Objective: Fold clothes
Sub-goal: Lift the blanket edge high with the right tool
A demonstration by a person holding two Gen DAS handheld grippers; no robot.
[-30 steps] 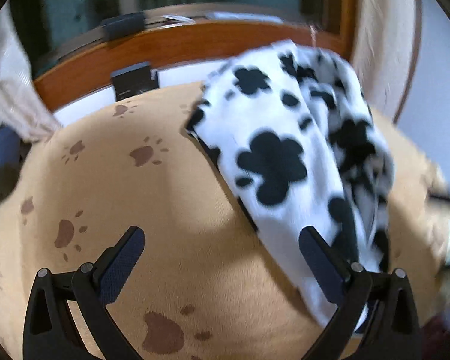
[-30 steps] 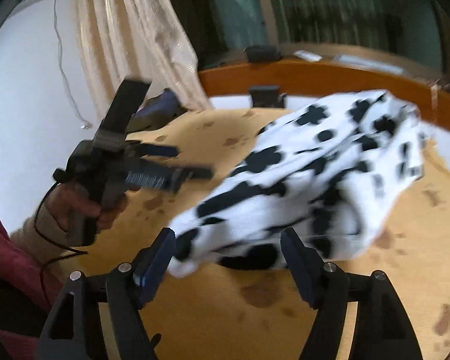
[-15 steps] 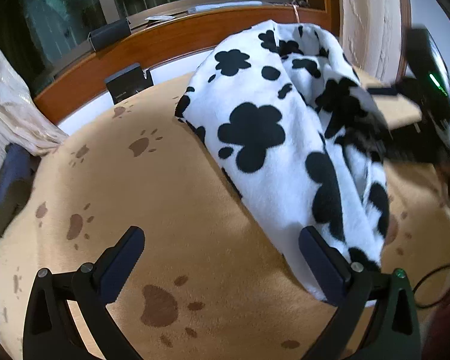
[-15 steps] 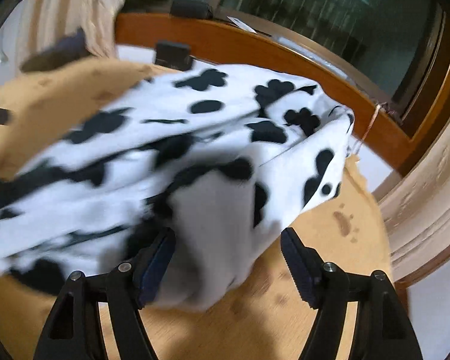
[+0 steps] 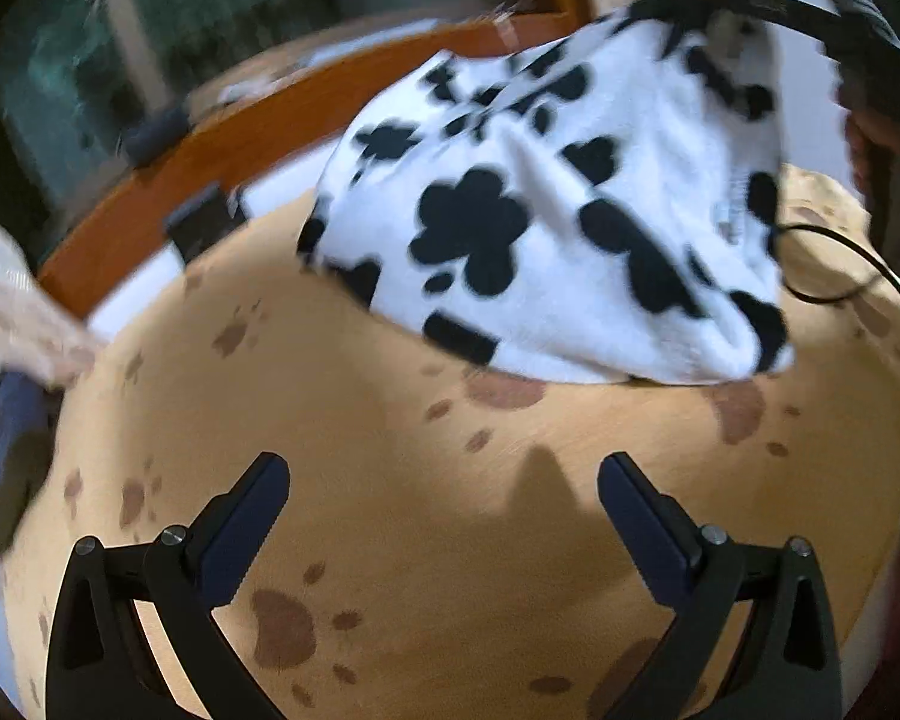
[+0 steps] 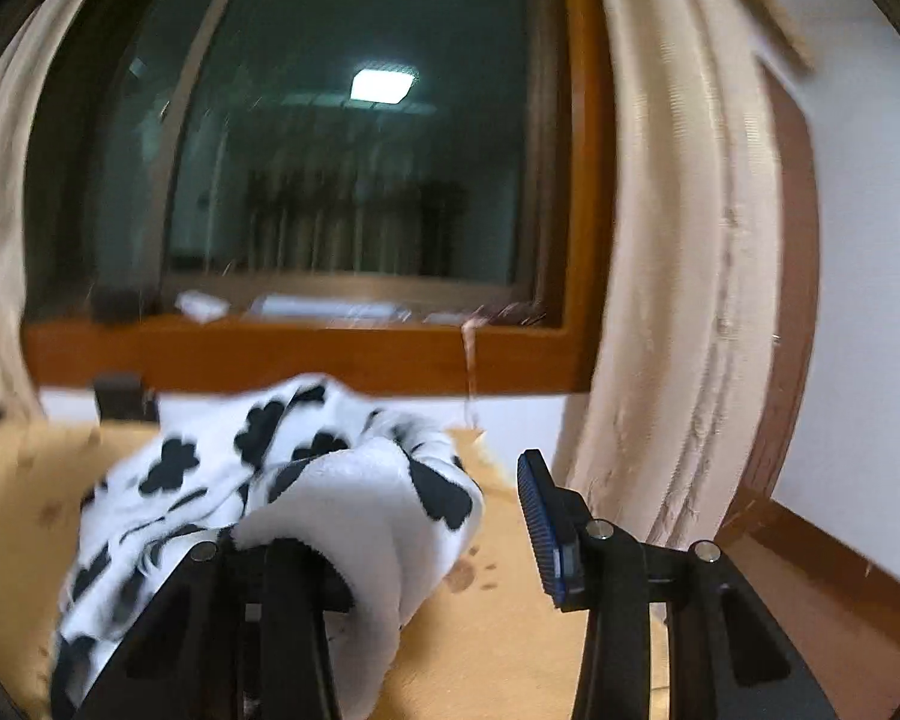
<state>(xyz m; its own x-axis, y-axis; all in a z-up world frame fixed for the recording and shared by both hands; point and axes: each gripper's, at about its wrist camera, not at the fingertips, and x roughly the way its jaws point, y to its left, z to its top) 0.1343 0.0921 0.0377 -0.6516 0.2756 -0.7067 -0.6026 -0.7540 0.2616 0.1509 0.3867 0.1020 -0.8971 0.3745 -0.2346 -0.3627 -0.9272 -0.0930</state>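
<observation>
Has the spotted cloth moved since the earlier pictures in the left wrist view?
Yes. The spotted cloth has left the left tool, going up toward the wooden frame.

The left gripper (image 5: 444, 516) hangs tilted downward, jaws wide apart. The right gripper (image 6: 414, 540) points nearly level, jaws just closing.

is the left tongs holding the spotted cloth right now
No, the left tongs stand open over the bare tan blanket, and the spotted cloth lies ahead of their tips, apart from them.
</observation>
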